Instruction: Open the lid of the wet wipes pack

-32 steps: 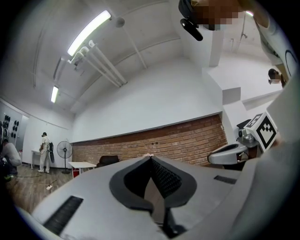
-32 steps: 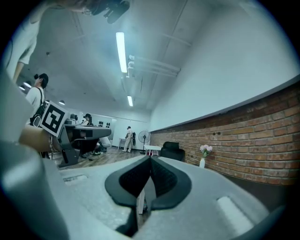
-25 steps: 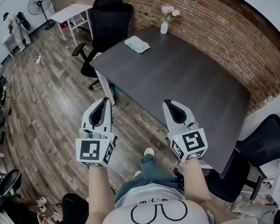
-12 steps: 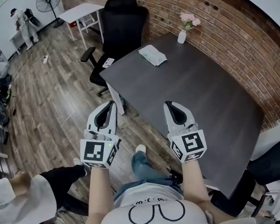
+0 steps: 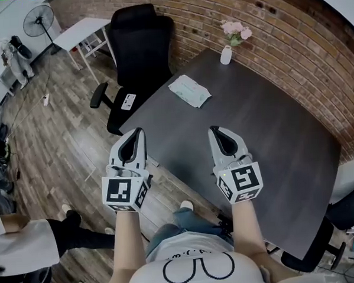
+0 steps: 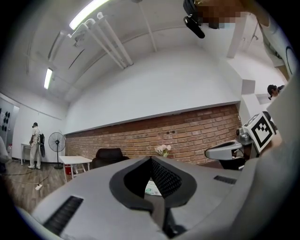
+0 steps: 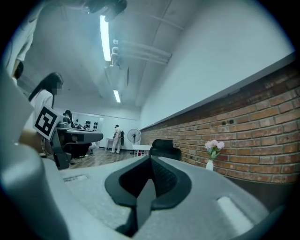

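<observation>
At the left, the left gripper (image 5: 136,134) hangs over the wood-plank floor just off the near corner of the table (image 5: 265,133). Its grey jaws are closed tip to tip with nothing between them. Ahead of it, a black office chair (image 5: 141,39) stands against the table's far-left edge. The wet wipes pack (image 5: 189,90) lies flat on the matte, dark grey tabletop, well ahead of both grippers and between the lines they point along. Its long axis runs crosswise to them, slanting from upper left to lower right in the head view. It looks like a soft, pale, slightly crinkled film pouch, and its lid is too small to make out. Further right, the right gripper (image 5: 217,132) is over the tabletop, its jaws likewise pressed together and empty. By the head view it seems the nearer of the two to the pack, so reaching forward and slightly left would bring it there. Beyond, a small white vase (image 5: 226,55) of pink flowers stands by the rough brick wall (image 5: 290,49).
</observation>
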The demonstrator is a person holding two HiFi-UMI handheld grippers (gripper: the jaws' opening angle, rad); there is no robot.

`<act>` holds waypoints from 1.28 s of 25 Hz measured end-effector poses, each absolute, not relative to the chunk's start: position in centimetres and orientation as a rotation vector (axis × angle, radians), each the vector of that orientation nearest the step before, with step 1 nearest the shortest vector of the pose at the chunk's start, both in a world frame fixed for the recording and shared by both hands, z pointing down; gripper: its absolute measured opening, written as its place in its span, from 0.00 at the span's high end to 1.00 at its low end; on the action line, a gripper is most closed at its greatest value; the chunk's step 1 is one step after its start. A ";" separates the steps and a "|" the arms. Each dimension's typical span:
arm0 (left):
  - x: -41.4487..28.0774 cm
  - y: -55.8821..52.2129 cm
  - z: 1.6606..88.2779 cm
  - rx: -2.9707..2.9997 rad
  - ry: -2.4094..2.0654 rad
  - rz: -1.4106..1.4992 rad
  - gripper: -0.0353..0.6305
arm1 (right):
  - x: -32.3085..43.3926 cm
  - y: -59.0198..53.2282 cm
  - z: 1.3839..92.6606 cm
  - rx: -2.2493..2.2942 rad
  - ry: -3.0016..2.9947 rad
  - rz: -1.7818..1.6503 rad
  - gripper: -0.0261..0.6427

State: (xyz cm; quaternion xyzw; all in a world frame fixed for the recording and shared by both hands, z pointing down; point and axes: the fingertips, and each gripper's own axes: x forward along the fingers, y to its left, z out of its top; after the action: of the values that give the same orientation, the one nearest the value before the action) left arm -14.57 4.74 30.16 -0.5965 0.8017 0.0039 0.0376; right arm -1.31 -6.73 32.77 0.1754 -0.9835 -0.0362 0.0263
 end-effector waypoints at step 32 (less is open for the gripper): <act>-34.8 -22.2 42.5 -2.742 1.846 -0.313 0.94 | -19.0 -23.1 40.7 1.166 -2.629 0.079 0.96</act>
State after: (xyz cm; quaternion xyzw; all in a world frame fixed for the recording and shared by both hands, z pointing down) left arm -34.81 -22.16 42.45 -0.8226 0.5536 -0.0939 -0.0894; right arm -19.01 -23.06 40.70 0.4017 -0.9058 0.0273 0.1319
